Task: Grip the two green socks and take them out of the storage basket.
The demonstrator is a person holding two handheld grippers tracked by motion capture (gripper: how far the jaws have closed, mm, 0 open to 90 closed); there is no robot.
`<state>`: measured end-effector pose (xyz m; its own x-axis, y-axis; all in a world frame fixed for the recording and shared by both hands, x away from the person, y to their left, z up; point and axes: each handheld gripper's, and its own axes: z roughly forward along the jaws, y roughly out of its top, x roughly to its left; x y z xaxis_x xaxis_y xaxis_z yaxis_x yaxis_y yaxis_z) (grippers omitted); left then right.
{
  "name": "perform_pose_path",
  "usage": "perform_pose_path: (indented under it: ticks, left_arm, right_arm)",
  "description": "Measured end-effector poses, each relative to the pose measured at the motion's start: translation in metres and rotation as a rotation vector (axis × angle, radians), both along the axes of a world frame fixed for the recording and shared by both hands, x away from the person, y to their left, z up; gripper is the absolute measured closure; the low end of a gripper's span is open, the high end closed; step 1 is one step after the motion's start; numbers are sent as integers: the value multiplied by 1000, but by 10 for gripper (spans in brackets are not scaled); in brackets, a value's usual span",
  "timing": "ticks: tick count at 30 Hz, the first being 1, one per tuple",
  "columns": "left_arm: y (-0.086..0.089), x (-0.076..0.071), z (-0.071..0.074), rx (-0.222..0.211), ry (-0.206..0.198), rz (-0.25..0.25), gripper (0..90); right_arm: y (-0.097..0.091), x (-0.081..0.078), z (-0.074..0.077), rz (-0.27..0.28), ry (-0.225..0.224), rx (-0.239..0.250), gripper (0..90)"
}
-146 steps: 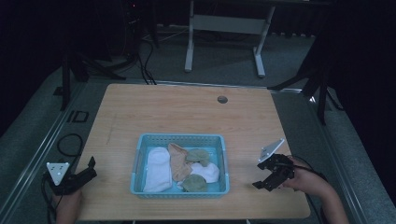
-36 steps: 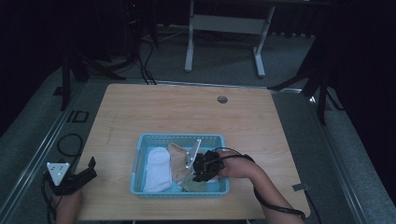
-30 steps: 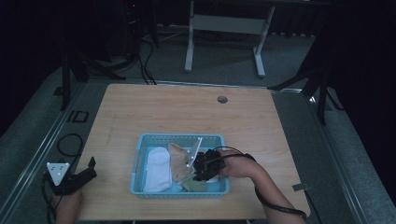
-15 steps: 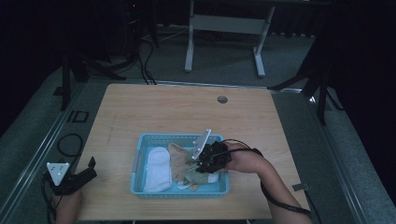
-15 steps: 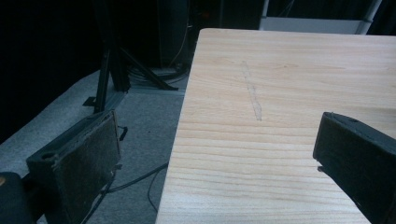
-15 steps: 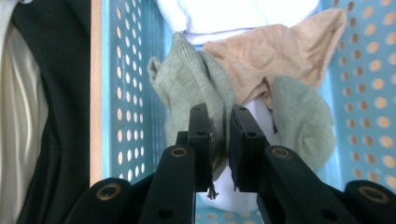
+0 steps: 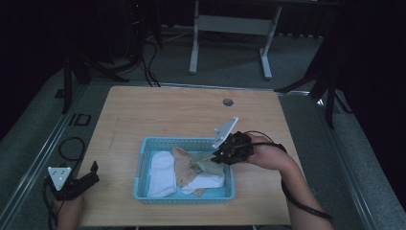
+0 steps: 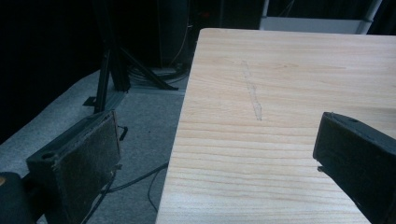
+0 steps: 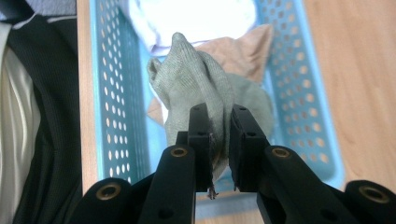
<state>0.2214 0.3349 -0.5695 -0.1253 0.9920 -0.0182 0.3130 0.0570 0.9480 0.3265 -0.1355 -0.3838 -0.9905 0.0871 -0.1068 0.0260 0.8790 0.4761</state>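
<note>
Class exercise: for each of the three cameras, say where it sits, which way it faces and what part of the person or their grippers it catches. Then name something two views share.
High view: fixed above the person's side, looking forward and down on the table; both forearms enter from below, with the left gripper and right gripper.
Left gripper view: rides the left gripper, looking across bare tabletop between open jaws.
Right gripper view: rides the right gripper, looking down into the blue basket.
Shared: the high view and right gripper view both show the green sock pinched over the basket.
</note>
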Motion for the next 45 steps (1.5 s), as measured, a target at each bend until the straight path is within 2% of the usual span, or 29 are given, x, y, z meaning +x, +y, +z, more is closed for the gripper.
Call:
perform_pose_path:
  ticks: [4, 5, 6, 15, 16, 17, 22, 26, 32, 38, 41, 45]
  left_arm:
    - [0, 0, 0, 1, 1, 0, 4]
    - [0, 0, 0, 2, 1, 0, 4]
    - [0, 0, 0, 2, 1, 1, 4]
    - [0, 0, 0, 2, 5, 3, 4]
    - [0, 0, 0, 2, 5, 3, 4]
    - [0, 0, 0, 2, 5, 2, 4]
    - [0, 0, 0, 3, 5, 2, 4]
    - [0, 1, 0, 4, 6, 3, 4]
    - [0, 1, 0, 5, 8, 4, 4]
    - [0, 1, 0, 4, 10, 3, 4]
    - [0, 0, 0, 3, 8, 2, 4]
    - [0, 0, 0, 4, 8, 3, 4]
  right_arm:
    - [-12, 0, 10, -24, -16, 24, 803]
    - [-21, 0, 15, -42, -21, 34, 803]
    - [-21, 0, 15, -42, -21, 34, 803]
    - [-62, 1, 23, -139, -49, 70, 802]
    - [-62, 1, 23, -139, -49, 70, 802]
    - [-72, 2, 21, -162, -46, 67, 802]
    - [-87, 3, 15, -198, -38, 67, 802]
    - [-107, 4, 7, -243, -22, 70, 802]
    - [-125, 2, -8, -274, 5, 70, 802]
    - [-135, 3, -23, -306, 42, 89, 801]
    - [-138, 1, -40, -316, 67, 69, 801]
    - [-143, 0, -52, -319, 89, 65, 801]
